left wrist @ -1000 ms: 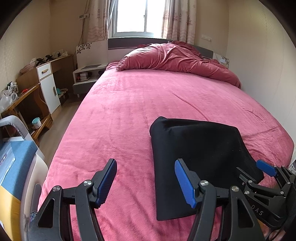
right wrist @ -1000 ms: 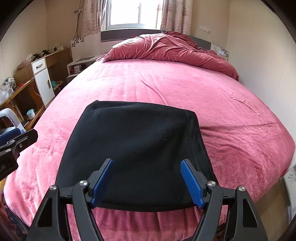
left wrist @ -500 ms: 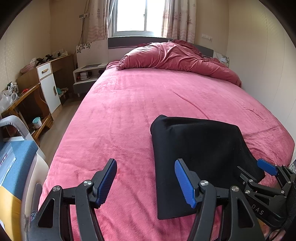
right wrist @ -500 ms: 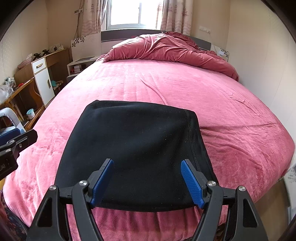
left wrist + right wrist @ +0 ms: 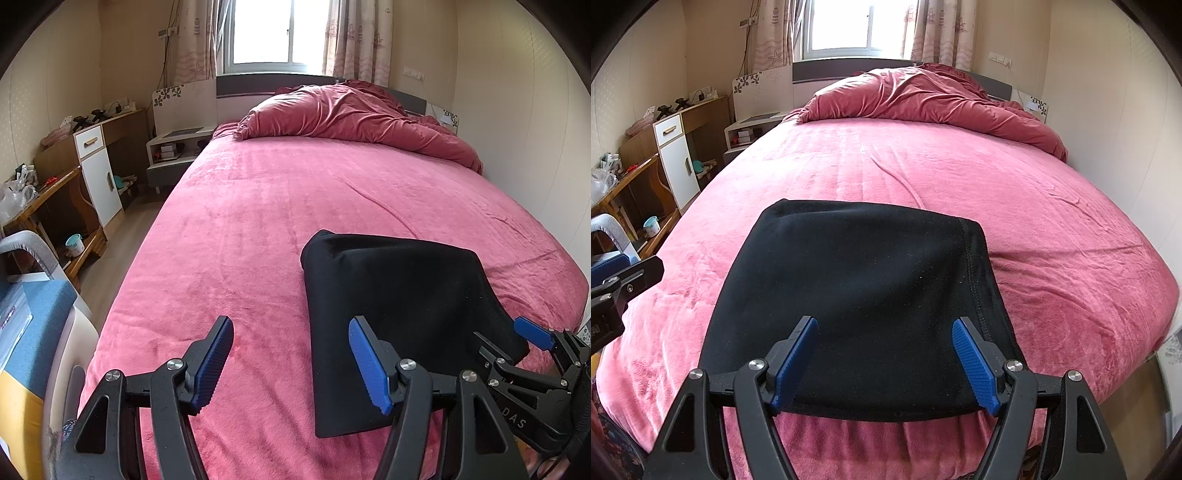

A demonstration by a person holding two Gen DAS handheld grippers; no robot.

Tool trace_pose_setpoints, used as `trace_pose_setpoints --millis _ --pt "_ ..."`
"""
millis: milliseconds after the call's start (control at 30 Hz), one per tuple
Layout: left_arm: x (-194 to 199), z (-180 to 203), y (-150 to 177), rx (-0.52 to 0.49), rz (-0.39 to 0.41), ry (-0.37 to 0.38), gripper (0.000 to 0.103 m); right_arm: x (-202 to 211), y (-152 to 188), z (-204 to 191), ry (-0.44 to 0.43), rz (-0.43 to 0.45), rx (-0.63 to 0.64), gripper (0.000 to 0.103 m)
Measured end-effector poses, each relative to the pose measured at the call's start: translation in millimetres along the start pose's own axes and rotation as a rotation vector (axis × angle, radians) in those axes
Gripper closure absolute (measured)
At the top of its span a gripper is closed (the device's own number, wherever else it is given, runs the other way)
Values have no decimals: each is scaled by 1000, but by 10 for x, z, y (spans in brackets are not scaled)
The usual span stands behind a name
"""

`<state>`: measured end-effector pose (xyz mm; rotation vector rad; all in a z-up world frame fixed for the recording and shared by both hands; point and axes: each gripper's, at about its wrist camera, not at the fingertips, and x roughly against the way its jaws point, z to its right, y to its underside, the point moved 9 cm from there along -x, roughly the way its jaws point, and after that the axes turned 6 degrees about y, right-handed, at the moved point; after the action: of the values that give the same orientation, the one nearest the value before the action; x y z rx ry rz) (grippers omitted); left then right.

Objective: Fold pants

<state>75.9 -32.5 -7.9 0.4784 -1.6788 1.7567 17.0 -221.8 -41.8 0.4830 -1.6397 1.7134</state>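
Black pants (image 5: 399,306) lie folded into a compact rectangle on the pink bed (image 5: 258,229), near its front edge. In the right wrist view the folded pants (image 5: 864,295) fill the middle, a stitched seam running down their right side. My left gripper (image 5: 291,354) hovers open just left of the pants, over bare blanket, nothing between its blue pads. My right gripper (image 5: 884,354) hangs open above the near edge of the pants, holding nothing. The right gripper's blue pad (image 5: 533,332) shows at the far right of the left wrist view.
A crumpled pink duvet (image 5: 354,118) is heaped at the head of the bed under the window. Along the left wall stand a wooden desk (image 5: 48,206), a white cabinet (image 5: 98,173) and a low nightstand (image 5: 173,151). A wall runs close along the bed's right side.
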Motion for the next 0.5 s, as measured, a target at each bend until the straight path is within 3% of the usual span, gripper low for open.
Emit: trace_pose_setpoints --millis 500 --pt "-5 1 -4 -2 -5 -7 37 -16 20 26 4 -1 3 27"
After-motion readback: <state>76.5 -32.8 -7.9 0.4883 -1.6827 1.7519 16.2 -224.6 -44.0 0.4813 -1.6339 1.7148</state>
